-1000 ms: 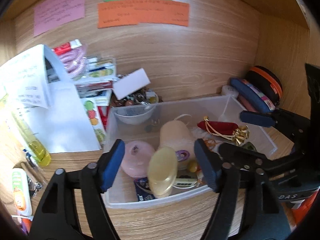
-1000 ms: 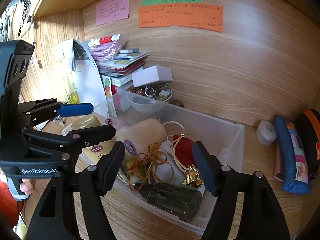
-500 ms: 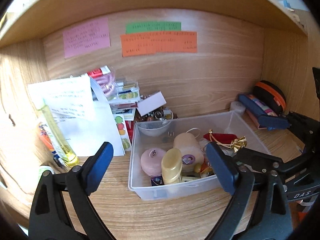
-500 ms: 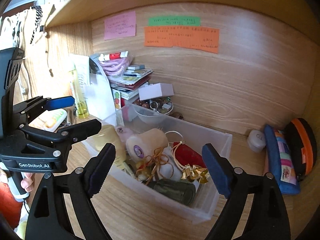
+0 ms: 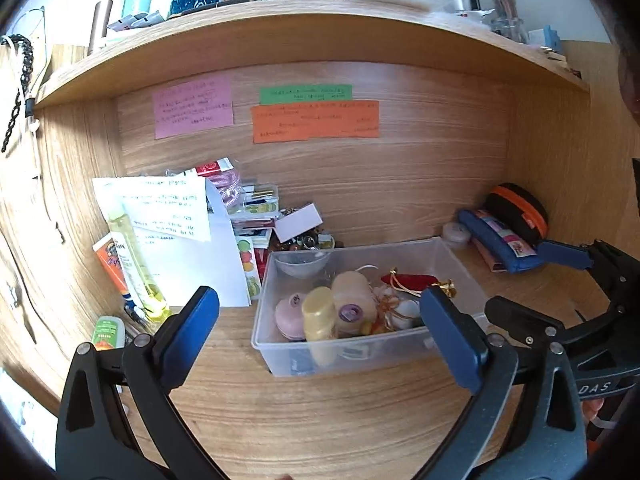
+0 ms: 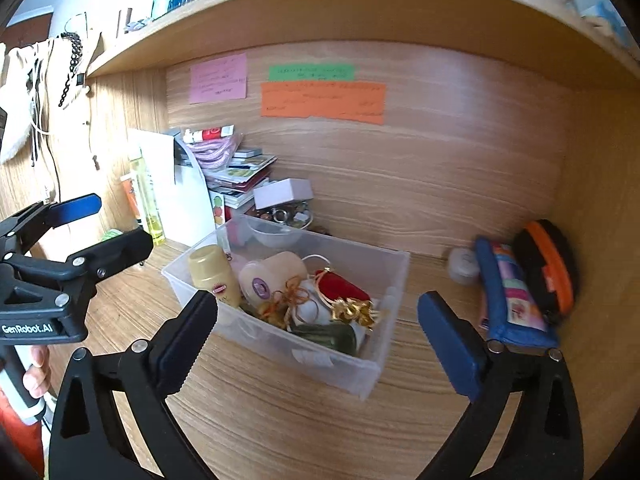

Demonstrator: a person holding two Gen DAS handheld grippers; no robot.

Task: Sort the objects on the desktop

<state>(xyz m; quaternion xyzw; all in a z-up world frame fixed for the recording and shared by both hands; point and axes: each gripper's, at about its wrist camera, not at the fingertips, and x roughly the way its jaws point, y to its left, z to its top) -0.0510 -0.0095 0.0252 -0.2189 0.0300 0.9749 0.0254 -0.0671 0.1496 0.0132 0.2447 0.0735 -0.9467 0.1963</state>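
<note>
On desk, clear bin (image 5: pixel 362 354) — left gripper (image 5: pixel 320 330), right gripper (image 6: pixel 318 332) jaws just opened wide, empty; green-glass jar (image 6: pixel 332 336) only in right view.

Pink note (image 5: pixel 193 109), green note (image 5: pixel 306 94) and orange note (image 5: pixel 316 121) (handwriting unreadable) stuck on the wooden back panel (image 5: pixel 420 168).

both tools (image 5: pixel 320 328) (image 6: pixel 318 332) opened wider, backed from bin (image 5: pixel 360 356)

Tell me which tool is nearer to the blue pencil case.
Right. The right tool sits in front of the clear bin, with the blue pencil case just beyond its right finger. The left tool is further left, the bin between.
</note>
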